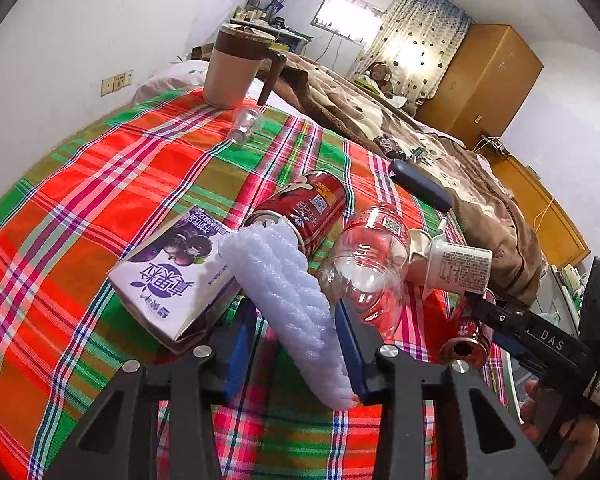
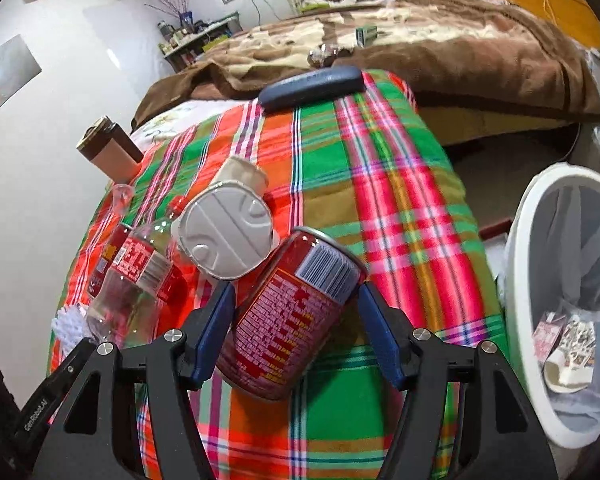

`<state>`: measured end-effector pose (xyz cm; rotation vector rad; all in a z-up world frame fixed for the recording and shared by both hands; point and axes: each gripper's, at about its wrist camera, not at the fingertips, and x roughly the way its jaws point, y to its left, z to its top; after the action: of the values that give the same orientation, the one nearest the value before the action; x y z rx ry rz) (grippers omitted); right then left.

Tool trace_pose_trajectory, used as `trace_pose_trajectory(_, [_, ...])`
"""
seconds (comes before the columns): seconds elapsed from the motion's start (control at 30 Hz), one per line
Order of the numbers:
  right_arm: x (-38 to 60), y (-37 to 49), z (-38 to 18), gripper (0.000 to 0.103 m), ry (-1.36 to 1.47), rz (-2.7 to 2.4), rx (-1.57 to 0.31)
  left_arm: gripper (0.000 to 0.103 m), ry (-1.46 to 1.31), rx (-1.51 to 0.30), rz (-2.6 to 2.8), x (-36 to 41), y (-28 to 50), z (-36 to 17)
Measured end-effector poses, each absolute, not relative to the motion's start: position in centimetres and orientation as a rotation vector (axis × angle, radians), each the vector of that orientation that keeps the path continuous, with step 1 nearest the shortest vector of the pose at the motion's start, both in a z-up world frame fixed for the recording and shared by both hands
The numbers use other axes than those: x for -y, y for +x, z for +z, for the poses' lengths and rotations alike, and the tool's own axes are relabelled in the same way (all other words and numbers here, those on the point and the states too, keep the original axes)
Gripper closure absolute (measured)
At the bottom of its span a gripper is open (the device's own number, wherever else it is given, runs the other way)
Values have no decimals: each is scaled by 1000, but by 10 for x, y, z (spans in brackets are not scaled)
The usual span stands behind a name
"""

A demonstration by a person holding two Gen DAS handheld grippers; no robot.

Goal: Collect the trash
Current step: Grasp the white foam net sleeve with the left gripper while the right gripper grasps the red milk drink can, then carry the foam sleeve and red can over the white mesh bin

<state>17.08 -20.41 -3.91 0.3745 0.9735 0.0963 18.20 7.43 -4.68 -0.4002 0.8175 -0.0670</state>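
Note:
My left gripper (image 1: 296,312) is shut on a white foam wrap (image 1: 284,300) and holds it over the plaid cloth. Beside it lie a purple juice carton (image 1: 176,276), a red can (image 1: 304,208), a clear plastic bottle (image 1: 364,264) and a white yogurt cup (image 1: 456,264). My right gripper (image 2: 296,300) is shut on a second red can (image 2: 292,316), tilted between the blue pads; it also shows in the left wrist view (image 1: 464,340). The yogurt cup (image 2: 224,232) and the bottle (image 2: 132,280) lie just behind it.
A white trash bin (image 2: 532,256) with a liner and some litter stands on the floor at the right. A brown-lidded mug (image 1: 236,68), a small clear cup (image 1: 246,124) and a dark blue case (image 2: 312,86) are on the cloth. A brown blanket (image 2: 420,40) lies beyond.

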Motion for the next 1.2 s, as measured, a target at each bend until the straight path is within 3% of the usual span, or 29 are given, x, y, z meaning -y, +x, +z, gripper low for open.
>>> trace_pose_trajectory(0.33, [197,168,-42,38,299,81,-974,62,-408,-848,-66,-73,194,-58])
trace_pose_trajectory(0.4, [195,167,-43,43,275,84,-973,62,-413,-852,-66,-73,196,-59])
trace_pose_trajectory(0.6, [189,159,-43,45,195,90,-952,62,-437,-868,-107,-68,196,-61])
trace_pose_trajectory(0.8, [190,152,-41,45,157,71,-927,72,-423,-860,-122,-63,192,-59])
trace_pose_trajectory(1.2, [201,134,-38,46,190,71,-878,74,-384,-813,-159,-55,170,-44])
